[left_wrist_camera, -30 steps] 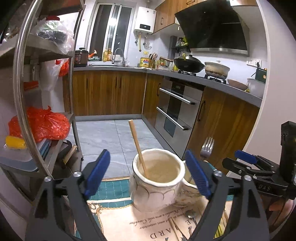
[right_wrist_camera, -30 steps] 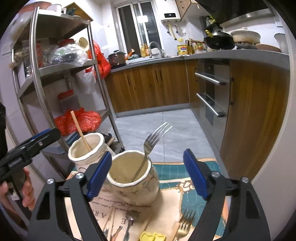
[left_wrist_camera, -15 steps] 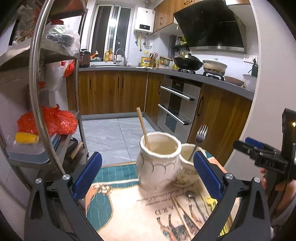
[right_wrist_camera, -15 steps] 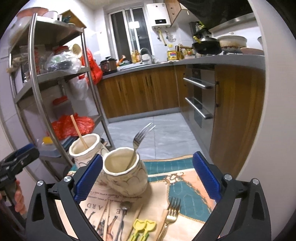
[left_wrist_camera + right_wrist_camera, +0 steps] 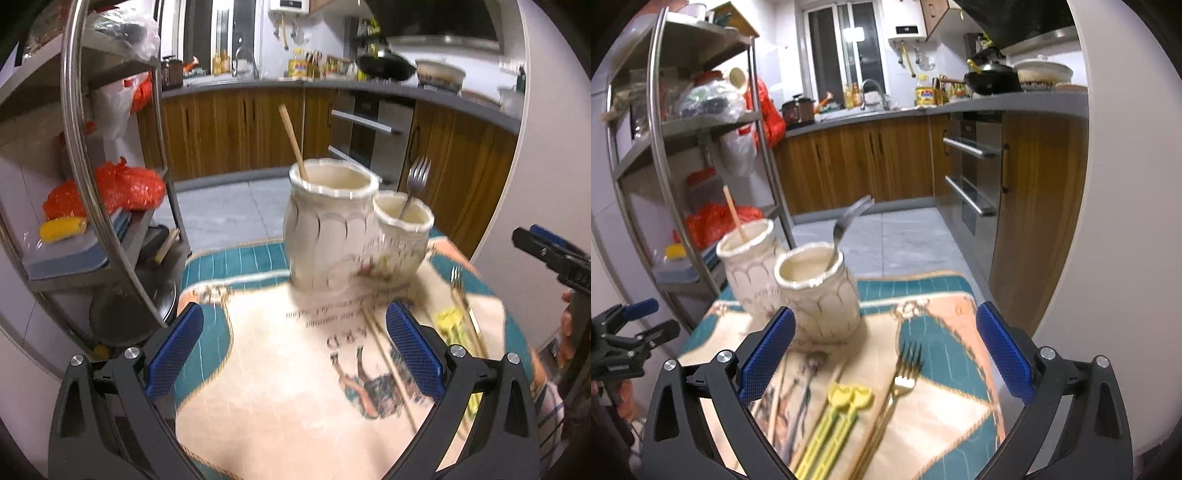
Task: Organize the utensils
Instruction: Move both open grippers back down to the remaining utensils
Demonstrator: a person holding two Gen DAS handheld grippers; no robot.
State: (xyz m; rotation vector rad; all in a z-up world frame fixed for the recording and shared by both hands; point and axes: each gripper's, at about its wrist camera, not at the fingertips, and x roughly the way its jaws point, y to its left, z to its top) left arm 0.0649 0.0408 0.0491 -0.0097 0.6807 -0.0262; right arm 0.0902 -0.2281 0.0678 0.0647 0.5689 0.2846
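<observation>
Two cream ceramic jars stand on a patterned mat (image 5: pixel 280 369). The taller jar (image 5: pixel 330 229) holds a wooden chopstick (image 5: pixel 293 142); the shorter jar (image 5: pixel 402 245) holds a silver fork (image 5: pixel 413 188). In the right wrist view the shorter jar (image 5: pixel 818 295) is nearer and the taller jar (image 5: pixel 750 269) sits behind it on the left. A gold fork (image 5: pixel 899 387), yellow utensils (image 5: pixel 836 417), a dark spoon (image 5: pixel 809 384) and chopsticks (image 5: pixel 775 402) lie on the mat. My left gripper (image 5: pixel 293 350) is open and empty, back from the jars. My right gripper (image 5: pixel 886 350) is open and empty above the loose utensils.
A steel shelf rack (image 5: pixel 79 158) with red bags (image 5: pixel 107 190) stands close on the left. A white wall (image 5: pixel 1123 221) is close on the right. Kitchen cabinets and an oven (image 5: pixel 971 177) lie beyond a tiled floor. The mat's far edge (image 5: pixel 912 280) drops to the floor.
Both grippers have pulled back and risen from the jars, so the jars look farther off and more of the mat and the loose utensils shows. Both stay open.
</observation>
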